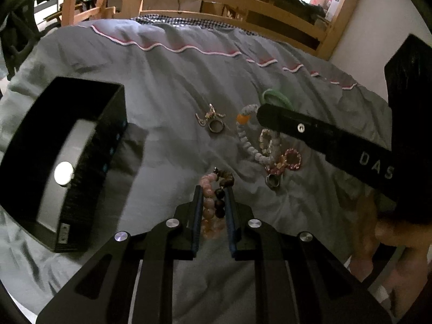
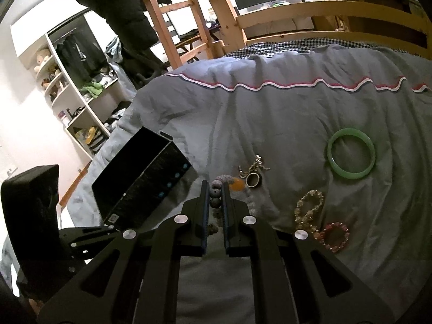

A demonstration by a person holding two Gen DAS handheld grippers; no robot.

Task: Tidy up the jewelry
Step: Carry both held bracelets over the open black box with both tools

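Observation:
Jewelry lies on a grey bedspread. My left gripper is shut on a pink and brown bead bracelet. My right gripper is shut on a grey bead bracelet with an orange bead; in the left wrist view its finger covers part of that bracelet. An open black box stands to the left, also in the right wrist view. A green bangle, a ring, a silver chain, a clear bead bracelet and a pink bead bracelet lie loose.
A wooden bed rail runs along the far side. A white wall is at the right. Shelves with clutter stand beyond the bed's left edge. A second ring lies near the pink bracelets.

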